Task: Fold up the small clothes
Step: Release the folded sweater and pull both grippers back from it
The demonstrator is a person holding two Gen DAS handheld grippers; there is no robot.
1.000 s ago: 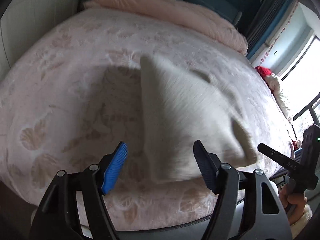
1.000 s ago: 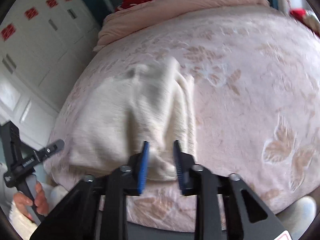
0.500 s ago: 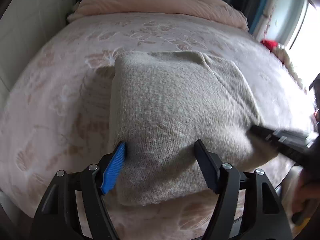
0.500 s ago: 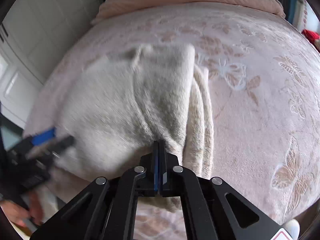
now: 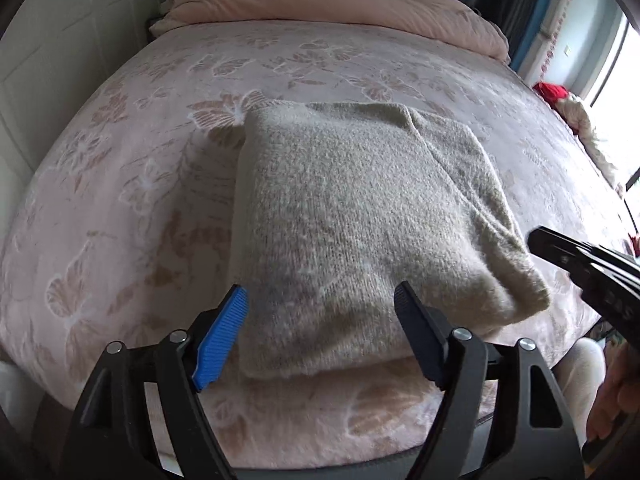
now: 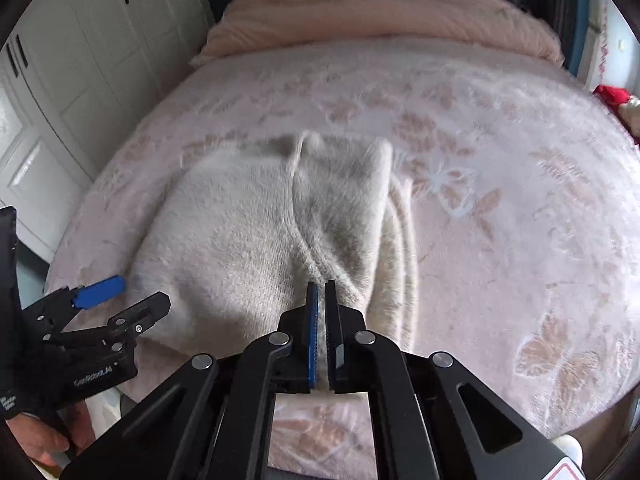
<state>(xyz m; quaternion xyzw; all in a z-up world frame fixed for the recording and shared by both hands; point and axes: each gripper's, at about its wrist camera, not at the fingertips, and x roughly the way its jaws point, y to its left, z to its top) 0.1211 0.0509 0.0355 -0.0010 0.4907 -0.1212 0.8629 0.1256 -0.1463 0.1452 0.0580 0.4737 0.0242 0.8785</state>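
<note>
A cream knitted sweater [image 5: 352, 216] lies folded into a thick rectangle on the pink bed [image 5: 120, 184]. My left gripper [image 5: 322, 304] is open, its jaws on either side of the sweater's near edge, holding nothing. In the right wrist view the sweater [image 6: 248, 236] has a raised fold running down its middle. My right gripper [image 6: 320, 290] is shut, pinching the near end of that fold. The left gripper [image 6: 120, 292] shows at the sweater's left edge in the right wrist view. The right gripper [image 5: 538, 240] shows at the sweater's right corner in the left wrist view.
A rolled pink duvet [image 5: 340, 4] lies along the head of the bed. White wardrobe doors [image 6: 80, 64] stand to the left. A red and white soft toy [image 5: 560, 100] lies at the bed's right edge, near a bright window [image 5: 616, 92].
My right gripper has closed from open onto the sweater's fold. My left gripper has moved up to the sweater's near edge, still open. The sweater has settled flat.
</note>
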